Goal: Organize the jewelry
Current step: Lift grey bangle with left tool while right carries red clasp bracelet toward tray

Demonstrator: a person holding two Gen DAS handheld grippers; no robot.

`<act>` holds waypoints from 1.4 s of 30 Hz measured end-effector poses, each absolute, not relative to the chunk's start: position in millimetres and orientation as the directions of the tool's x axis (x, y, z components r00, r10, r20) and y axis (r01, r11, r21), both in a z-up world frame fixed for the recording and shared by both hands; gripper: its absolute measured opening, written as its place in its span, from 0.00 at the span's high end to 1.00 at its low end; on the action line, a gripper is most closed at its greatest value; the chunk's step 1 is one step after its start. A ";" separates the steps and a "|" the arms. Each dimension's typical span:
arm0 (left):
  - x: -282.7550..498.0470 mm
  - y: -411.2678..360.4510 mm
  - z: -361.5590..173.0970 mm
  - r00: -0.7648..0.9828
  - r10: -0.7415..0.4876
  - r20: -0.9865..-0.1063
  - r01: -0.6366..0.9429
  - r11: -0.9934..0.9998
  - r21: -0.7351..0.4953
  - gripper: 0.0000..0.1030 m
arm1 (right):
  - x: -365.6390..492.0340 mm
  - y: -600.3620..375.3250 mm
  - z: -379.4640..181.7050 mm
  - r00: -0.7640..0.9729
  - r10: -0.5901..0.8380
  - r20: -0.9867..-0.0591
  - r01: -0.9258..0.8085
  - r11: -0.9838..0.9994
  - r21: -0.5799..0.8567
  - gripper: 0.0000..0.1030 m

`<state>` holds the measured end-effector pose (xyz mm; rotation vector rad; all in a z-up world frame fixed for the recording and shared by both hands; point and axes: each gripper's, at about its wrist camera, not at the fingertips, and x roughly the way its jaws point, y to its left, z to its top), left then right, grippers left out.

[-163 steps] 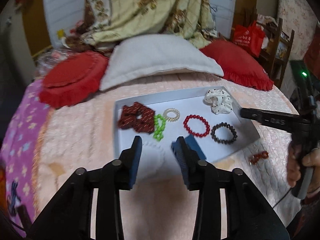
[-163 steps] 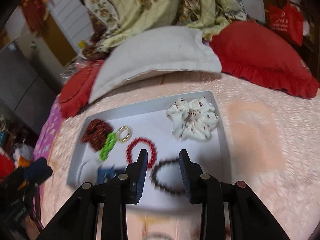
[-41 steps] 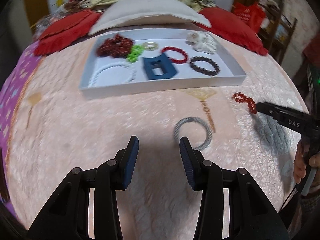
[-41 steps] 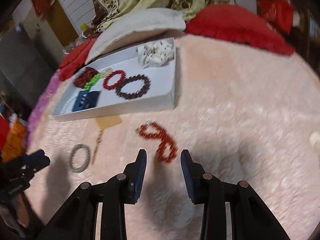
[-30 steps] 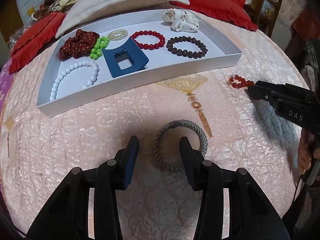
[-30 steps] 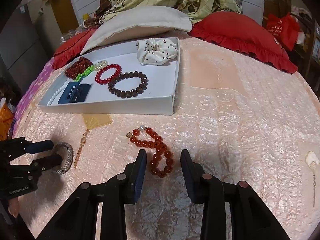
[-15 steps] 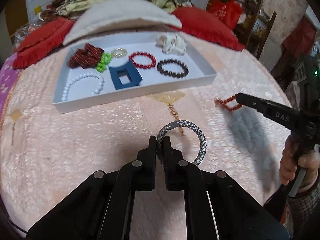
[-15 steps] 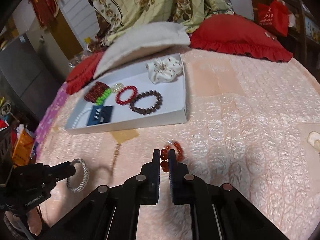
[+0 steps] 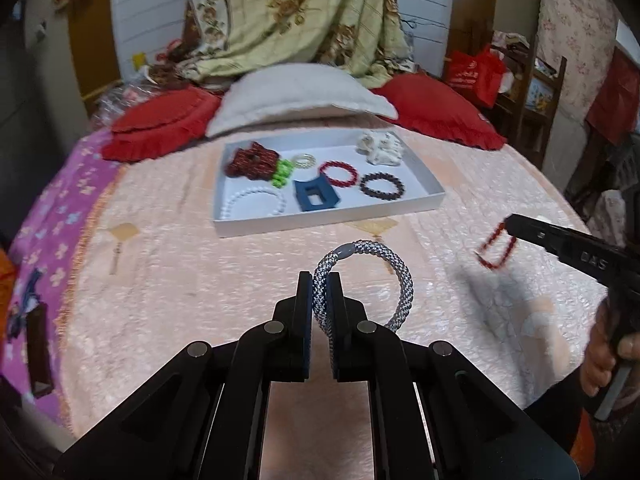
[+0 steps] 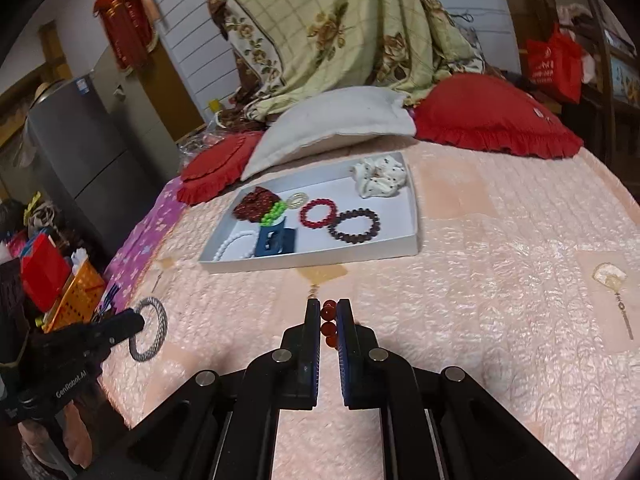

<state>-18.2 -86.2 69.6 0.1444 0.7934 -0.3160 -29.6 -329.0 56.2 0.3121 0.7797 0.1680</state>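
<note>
Left gripper pinches a light, springy cord bangle by its rim; right gripper clamps a limp, slippery bead bracelet.

Most of the red bead bracelet is hidden between the right hand-held gripper pads; in the left wrist view it is a motion-blurred smear. The woven grey bangle is partly hidden between the left hand-held gripper pads

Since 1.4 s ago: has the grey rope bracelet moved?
Yes. The grey rope bracelet lay flat on the bedspread in front of the white tray; now the left claw is shut on it, lifted off the cloth.
</note>
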 end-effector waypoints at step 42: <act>1.5 -64.8 46.9 0.663 -0.064 -0.746 0.221 0.969 0.113 0.95 | -15.4 -284.0 62.3 0.676 0.272 -0.685 -0.089 0.953 0.291 0.93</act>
